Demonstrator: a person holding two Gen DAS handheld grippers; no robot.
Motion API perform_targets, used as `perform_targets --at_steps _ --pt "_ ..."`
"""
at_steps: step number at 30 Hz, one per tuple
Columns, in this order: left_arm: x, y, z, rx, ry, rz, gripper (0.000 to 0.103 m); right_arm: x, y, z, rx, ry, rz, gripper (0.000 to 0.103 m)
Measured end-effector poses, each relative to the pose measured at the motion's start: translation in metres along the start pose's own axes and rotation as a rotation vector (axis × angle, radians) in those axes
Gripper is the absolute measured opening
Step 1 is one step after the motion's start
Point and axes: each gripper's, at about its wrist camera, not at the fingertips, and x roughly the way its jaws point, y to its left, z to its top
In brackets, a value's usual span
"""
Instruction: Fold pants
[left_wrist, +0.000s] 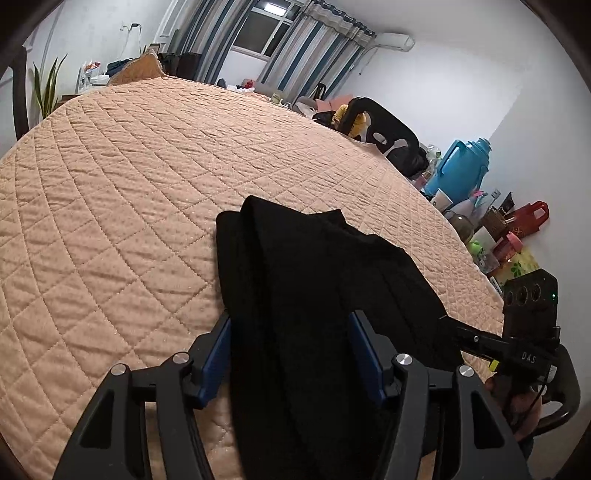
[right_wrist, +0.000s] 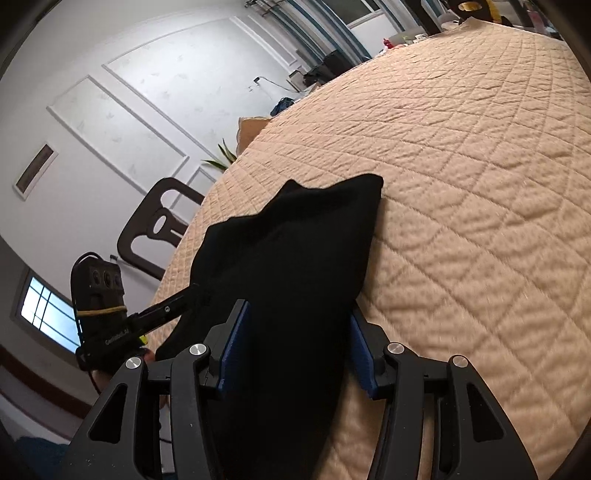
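We see a quilted bedspread (left_wrist: 122, 177) stretching ahead of both claws, a blue flask (left_wrist: 463, 168) and clutter off to the right of the left claw (left_wrist: 290, 350), and a dark chair (right_wrist: 155, 225) beyond the bed edge left of the right claw (right_wrist: 295, 339). Nothing blocks either claw. The black pants (left_wrist: 306, 288) lie bunched on the bedspread, running between the blue pads of both claws. Each claw stands fairly wide around the cloth; whether the pads press it we cannot tell.

You have a quilted peach bedspread (left_wrist: 129, 192), a blue thermos jug (left_wrist: 461, 170), a dark chair (right_wrist: 155, 229), and striped curtains (left_wrist: 314, 55).
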Motion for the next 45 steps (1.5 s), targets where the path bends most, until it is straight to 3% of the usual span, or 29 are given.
perform_targets --at_steps 2,4,6,12,15,23,32,35,36,38,41,45 --pt "-0.003 -0.001 -0.005 0.012 -0.003 0.013 0.061 -0.001 0.002 -0.002 -0.008 -0.002 -0.026 0.038" --pt "-0.007 -0.002 -0.010 0.026 -0.008 0.020 0.056 -0.003 0.001 -0.006 -0.008 -0.004 -0.035 0.032" --pt "-0.008 -0.002 -0.011 0.034 -0.010 0.028 0.053 -0.005 -0.002 -0.008 -0.002 -0.007 -0.030 0.030" --pt "-0.014 -0.014 -0.001 0.072 -0.026 0.025 0.030 -0.005 0.013 0.001 -0.045 -0.018 -0.036 0.023" --pt "-0.023 -0.016 0.004 0.083 -0.037 0.003 0.027 -0.013 0.027 0.006 -0.076 -0.043 -0.007 0.021" --pt "-0.040 -0.002 0.053 0.127 -0.097 0.042 0.026 0.003 0.059 0.042 -0.165 -0.060 0.048 0.019" --pt "-0.009 0.048 0.115 0.102 -0.077 0.117 0.026 0.079 0.063 0.105 -0.150 -0.012 0.065 0.019" --pt "0.012 0.076 0.118 0.063 -0.041 0.145 0.029 0.108 0.049 0.112 -0.132 0.034 0.051 0.020" --pt "0.019 0.088 0.116 0.036 -0.015 0.154 0.035 0.114 0.040 0.112 -0.105 0.053 0.025 0.020" --pt "0.019 0.103 0.108 -0.006 -0.019 0.126 0.040 0.122 0.022 0.105 -0.073 0.080 -0.024 0.027" --pt "0.004 0.104 0.099 -0.006 -0.052 0.141 0.041 0.108 0.016 0.097 -0.063 0.055 -0.030 0.028" --pt "-0.023 0.091 0.088 0.026 -0.106 0.171 0.039 0.071 0.042 0.085 -0.182 -0.021 -0.131 0.028"
